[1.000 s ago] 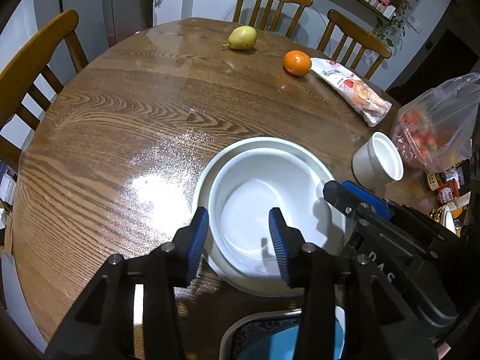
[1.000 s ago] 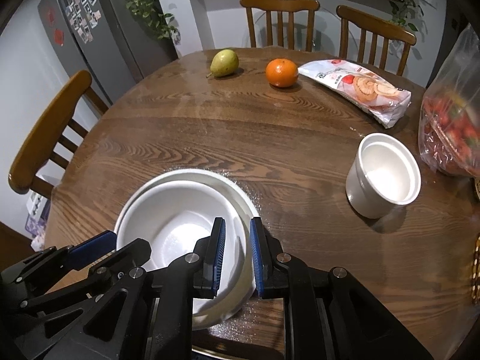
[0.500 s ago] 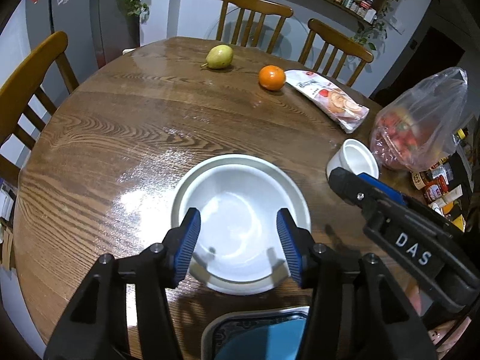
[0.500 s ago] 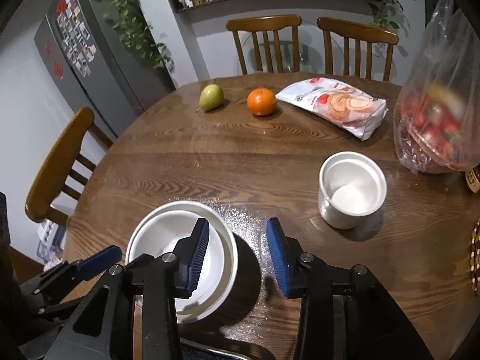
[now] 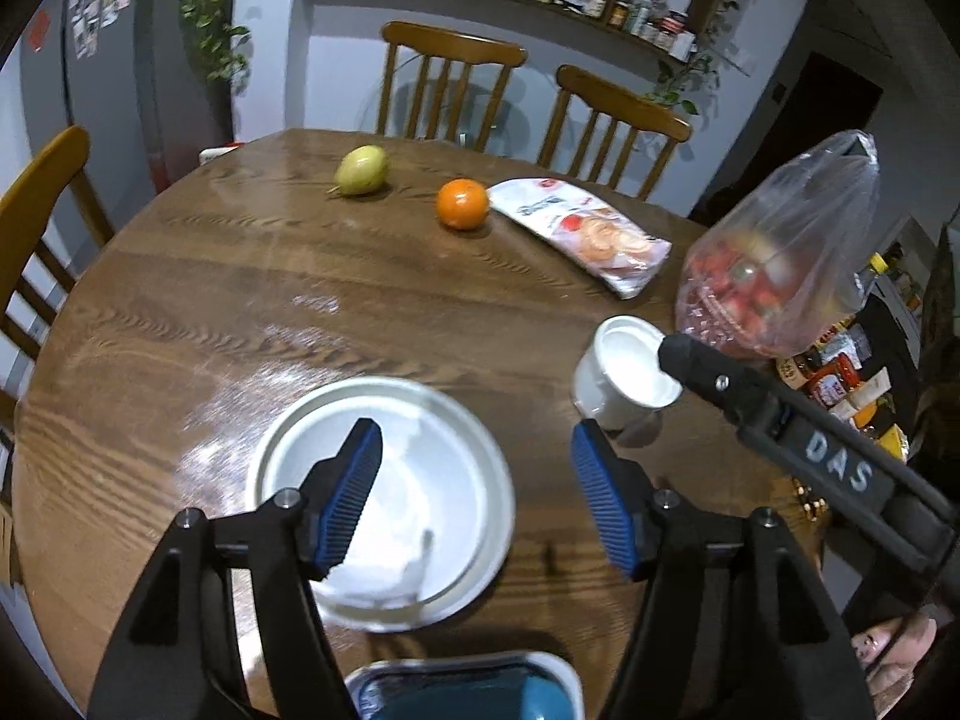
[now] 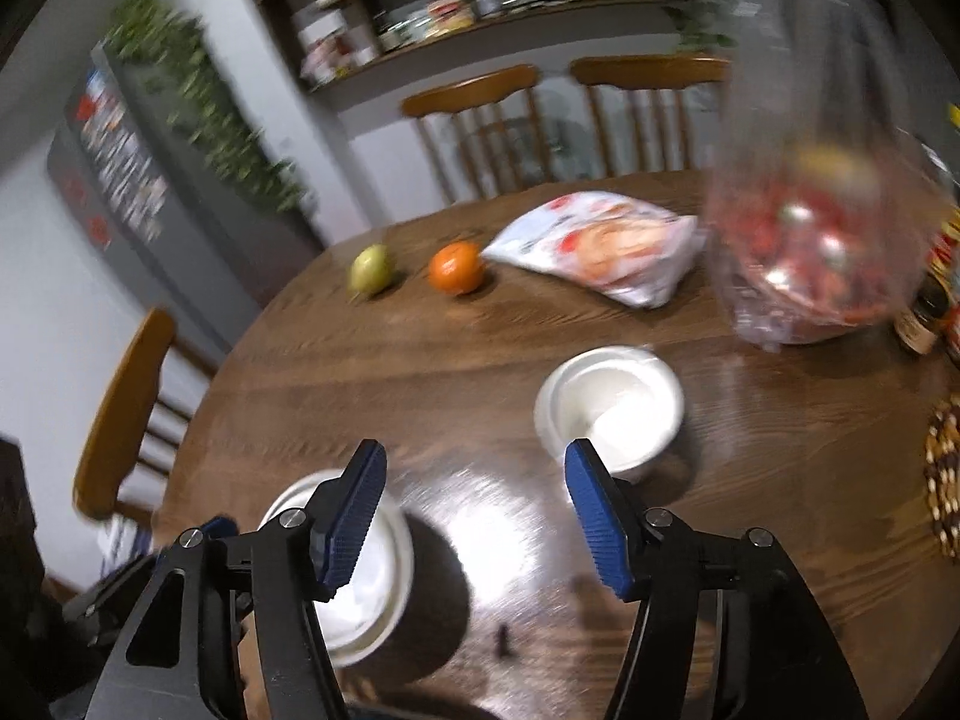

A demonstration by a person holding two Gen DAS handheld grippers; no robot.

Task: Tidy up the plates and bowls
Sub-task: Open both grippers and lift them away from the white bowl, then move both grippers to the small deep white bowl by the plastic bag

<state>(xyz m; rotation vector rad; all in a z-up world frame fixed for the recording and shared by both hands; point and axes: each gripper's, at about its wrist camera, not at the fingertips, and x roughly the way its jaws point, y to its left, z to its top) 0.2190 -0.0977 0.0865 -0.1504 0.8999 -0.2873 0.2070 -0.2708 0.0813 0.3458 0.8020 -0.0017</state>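
Left gripper (image 5: 477, 498) is up off the dishes now with its jaws spread and nothing between them; they've just been opening, and a second ago one blue pad was down inside the white bowl (image 5: 414, 498). Same story for the right gripper (image 6: 474, 513): it was nearly pinched over the bowl's rim a second ago, its jaws have just been opening too, and now we see only bare wood between the pads. Both cameras have pulled back and up compared to before, so we see way more of the room, shelves and chairs included. The right wrist view is pretty smeared.

The bowl sits nested in the white plate (image 5: 282, 450), near our edge of the round wooden table (image 5: 210, 300), and neither gripper touches it. The small white cup (image 5: 624, 384) stands apart to the right of the stack, just in front of the clear bag of red fruit (image 5: 774, 276). In the left wrist view the right gripper's black finger crosses in front of the cup's rim.

Far side has the pear (image 5: 360, 171), the orange (image 5: 461, 204) and a snack packet (image 5: 588, 234) in a loose row. The whole left half and the middle of the table are open wood. The right edge is crowded by the bag and some jars. A blue-and-white dish (image 5: 468, 687) pokes in at the bottom edge, right under the left gripper
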